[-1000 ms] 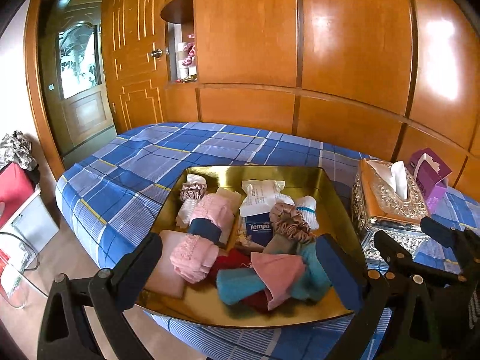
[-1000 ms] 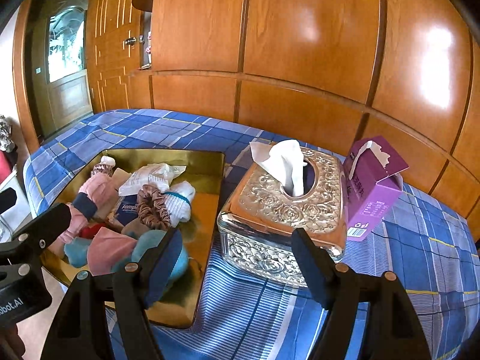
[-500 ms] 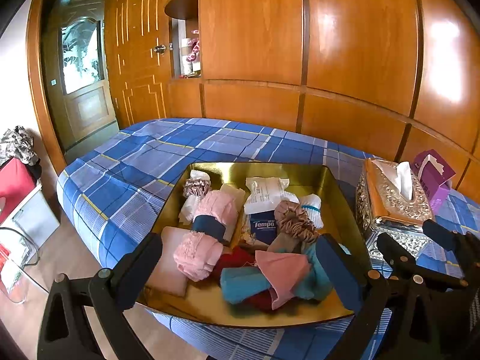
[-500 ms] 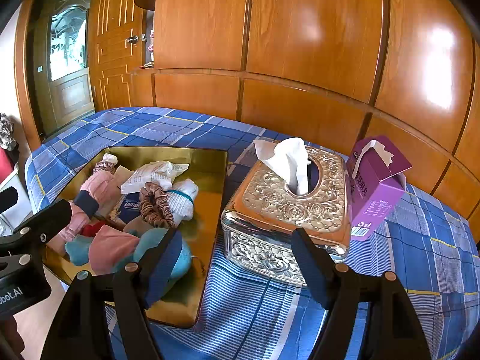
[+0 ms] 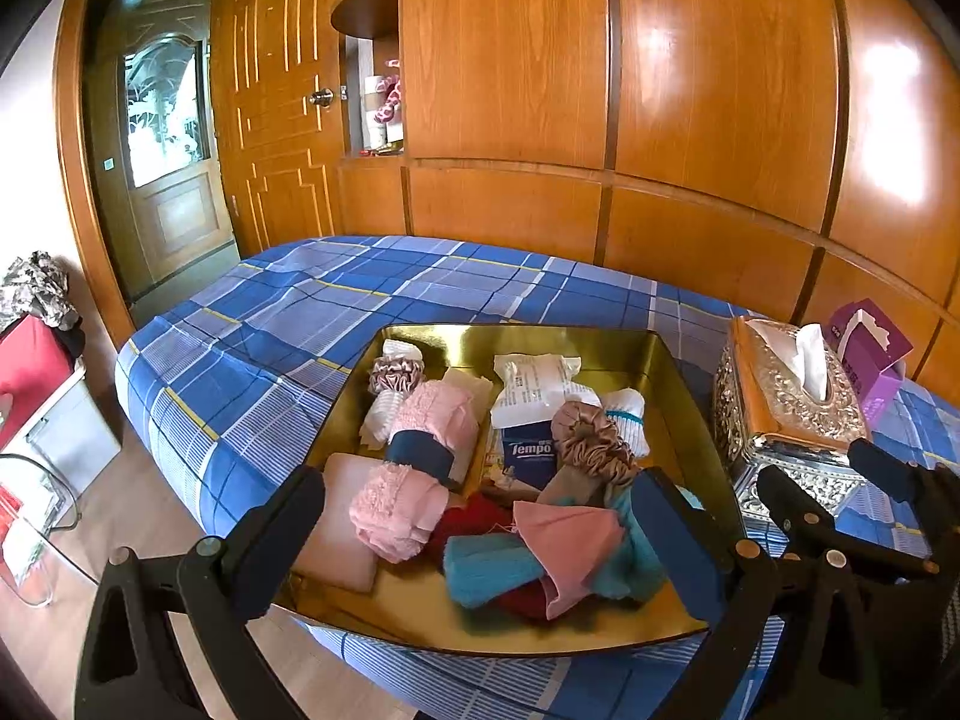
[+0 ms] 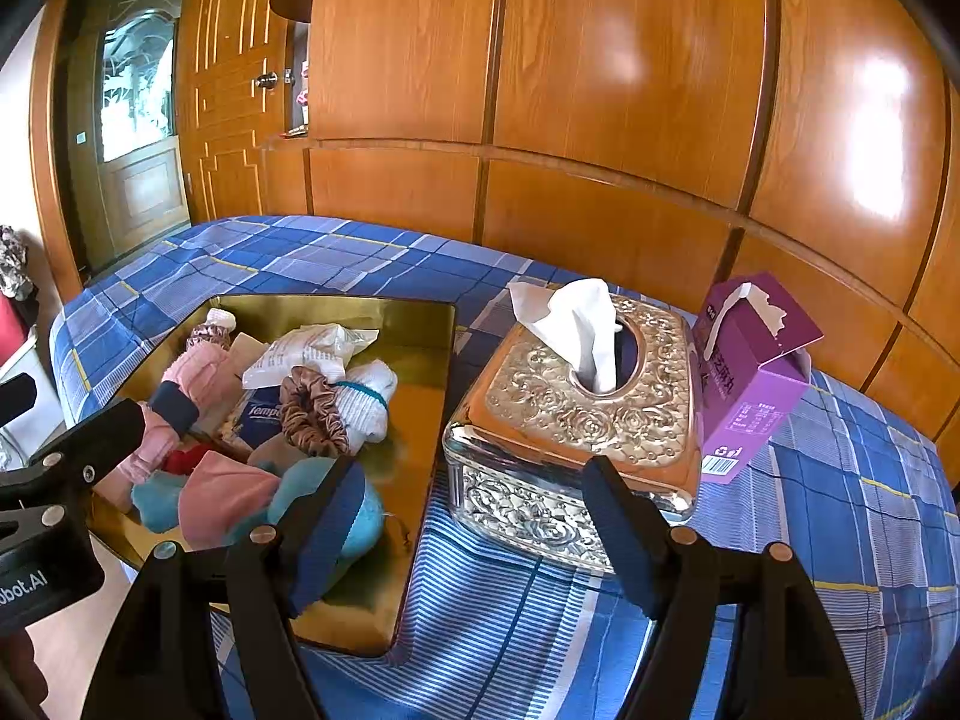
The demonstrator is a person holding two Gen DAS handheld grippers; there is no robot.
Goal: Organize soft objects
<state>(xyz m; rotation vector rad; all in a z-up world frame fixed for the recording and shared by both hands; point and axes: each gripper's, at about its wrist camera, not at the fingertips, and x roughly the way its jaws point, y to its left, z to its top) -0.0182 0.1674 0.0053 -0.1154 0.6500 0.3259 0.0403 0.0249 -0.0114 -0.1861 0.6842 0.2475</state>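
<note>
Both tongs stand spread with nothing between their pads: the left gripper (image 5: 480, 534) hangs over the near edge of the shallow gold metal tray (image 5: 684, 384), and the right gripper (image 6: 474, 516) hangs further right, in front of the embossed silver tissue box with a white tissue pulled up (image 6: 576, 414).

All the soft things lie heaped inside the tray, which rests near the front edge of the blue plaid bedspread (image 5: 288, 324). Toward the tray's near edge a dusty-pink folded cloth (image 5: 570, 540) lies over a teal cloth (image 5: 486, 564) and a dark red one (image 5: 474, 522). At the near left corner a pale pink flat pad (image 5: 336, 534) sits beside a fluffy pink roll (image 5: 396, 510). Mid-tray are a brown satin scrunchie (image 5: 591, 438), a blue Tempo tissue pack (image 5: 528, 453) and a white plastic-wrapped packet (image 5: 531, 387); a mauve scrunchie (image 5: 393, 372) lies at the far left corner. A torn-open purple carton (image 6: 750, 384) stands just right of the tissue box.

The pile would fit either things gathered but still to be sorted, or a gathering already finished, so I would not fix the step. Any grip here calls for pinching one cloth's top fold without dragging its neighbours.
</note>
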